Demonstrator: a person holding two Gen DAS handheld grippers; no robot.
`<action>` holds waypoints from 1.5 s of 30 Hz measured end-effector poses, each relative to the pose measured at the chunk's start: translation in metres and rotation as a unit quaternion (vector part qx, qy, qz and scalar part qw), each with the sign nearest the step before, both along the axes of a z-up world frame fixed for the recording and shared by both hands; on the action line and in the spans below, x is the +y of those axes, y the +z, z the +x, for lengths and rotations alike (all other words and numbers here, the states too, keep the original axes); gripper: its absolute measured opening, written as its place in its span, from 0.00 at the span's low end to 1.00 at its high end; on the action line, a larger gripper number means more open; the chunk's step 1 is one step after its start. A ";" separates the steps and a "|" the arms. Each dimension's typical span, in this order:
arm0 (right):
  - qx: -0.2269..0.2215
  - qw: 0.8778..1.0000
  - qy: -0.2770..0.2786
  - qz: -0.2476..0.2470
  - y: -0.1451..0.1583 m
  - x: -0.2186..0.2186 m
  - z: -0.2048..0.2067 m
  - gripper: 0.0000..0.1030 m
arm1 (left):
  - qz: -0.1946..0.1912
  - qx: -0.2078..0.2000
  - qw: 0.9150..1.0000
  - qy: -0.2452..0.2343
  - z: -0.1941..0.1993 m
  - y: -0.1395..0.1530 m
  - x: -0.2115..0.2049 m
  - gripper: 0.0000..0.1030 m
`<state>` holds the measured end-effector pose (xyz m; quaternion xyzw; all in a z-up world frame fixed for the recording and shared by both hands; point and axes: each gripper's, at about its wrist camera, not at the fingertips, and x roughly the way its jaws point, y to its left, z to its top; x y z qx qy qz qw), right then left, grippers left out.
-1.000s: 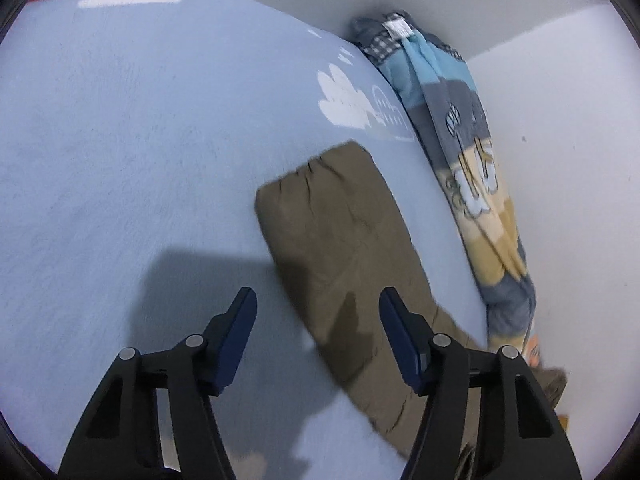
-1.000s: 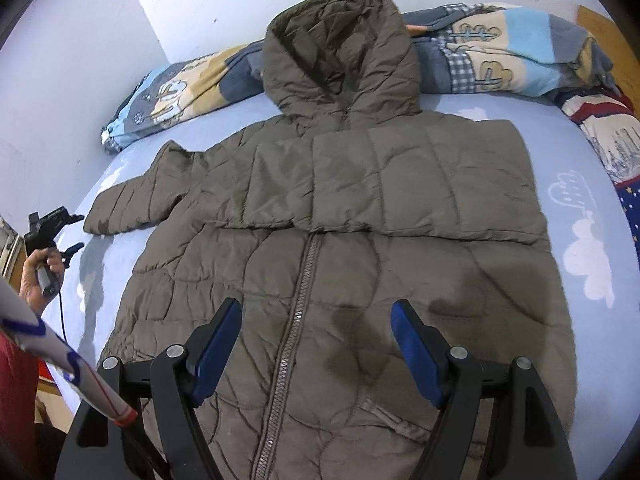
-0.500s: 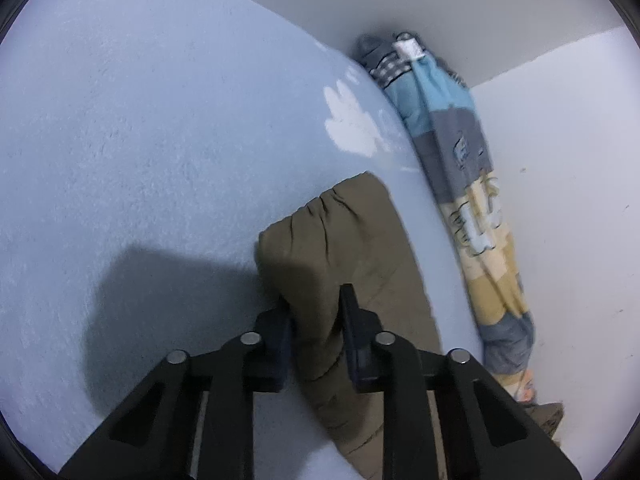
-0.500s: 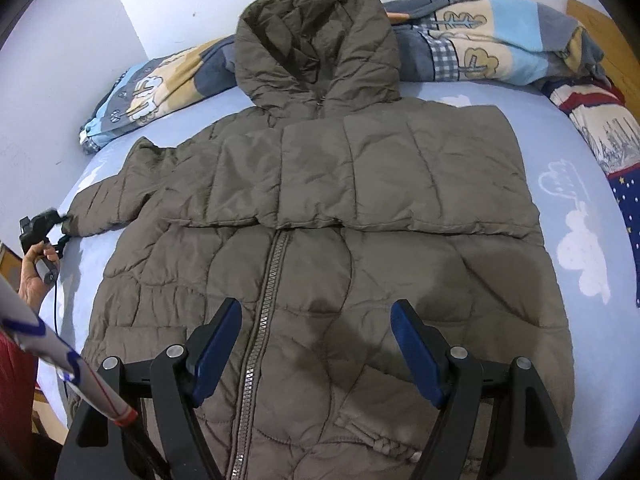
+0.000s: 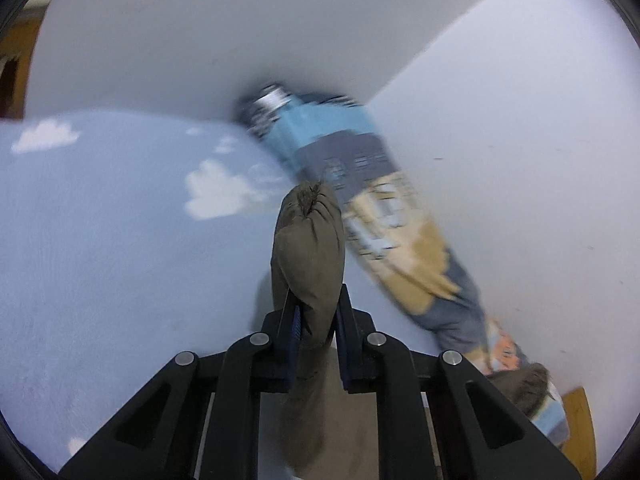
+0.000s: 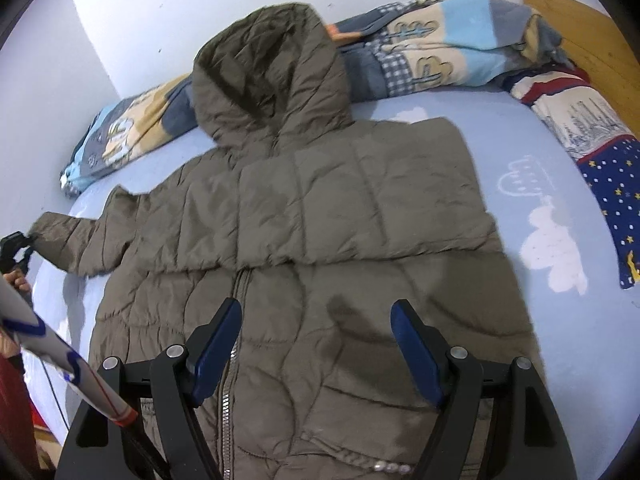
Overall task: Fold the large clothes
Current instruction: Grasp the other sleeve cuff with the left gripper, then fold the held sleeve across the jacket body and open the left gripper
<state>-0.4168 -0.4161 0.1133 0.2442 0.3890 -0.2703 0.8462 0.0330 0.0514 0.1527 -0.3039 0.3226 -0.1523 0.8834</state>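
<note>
An olive hooded puffer jacket [image 6: 328,248] lies front up on a light blue bed sheet [image 6: 560,340], with its right sleeve folded across the chest. Its left sleeve [image 6: 68,236] stretches out to the left. My left gripper [image 5: 316,316] is shut on that sleeve's cuff [image 5: 308,248] and holds it lifted above the sheet; it also shows at the left edge of the right wrist view [image 6: 14,250]. My right gripper [image 6: 316,344] is open and empty, hovering above the jacket's lower front beside the zipper [image 6: 232,344].
A rolled patterned blanket [image 6: 420,60] lies along the white walls behind the jacket's hood [image 6: 272,76] and shows in the left wrist view [image 5: 384,216]. A star-patterned cloth [image 6: 600,152] lies at the right. A wooden headboard [image 6: 580,28] stands at the far right.
My left gripper closed on the sleeve cuff and has lifted it off the sheet. My right gripper stayed open and moved closer above the jacket's front.
</note>
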 end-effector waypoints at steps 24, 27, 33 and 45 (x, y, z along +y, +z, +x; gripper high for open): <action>-0.072 0.991 -0.111 -0.003 0.039 -0.049 -0.064 0.79 | 0.053 -0.098 0.938 -0.328 -0.221 0.079 -0.285 0.14; -0.077 0.990 -0.120 -0.007 0.043 -0.051 -0.069 0.79 | 0.079 -0.077 0.930 -0.351 -0.236 0.048 -0.319 0.14; -0.082 0.986 -0.143 -0.014 0.047 -0.061 -0.081 0.79 | 0.136 -0.016 0.915 -0.379 -0.266 -0.030 -0.373 0.14; -0.106 0.982 -0.153 0.037 0.038 -0.081 -0.088 0.79 | 0.174 -0.007 0.878 -0.447 -0.304 -0.021 -0.364 0.61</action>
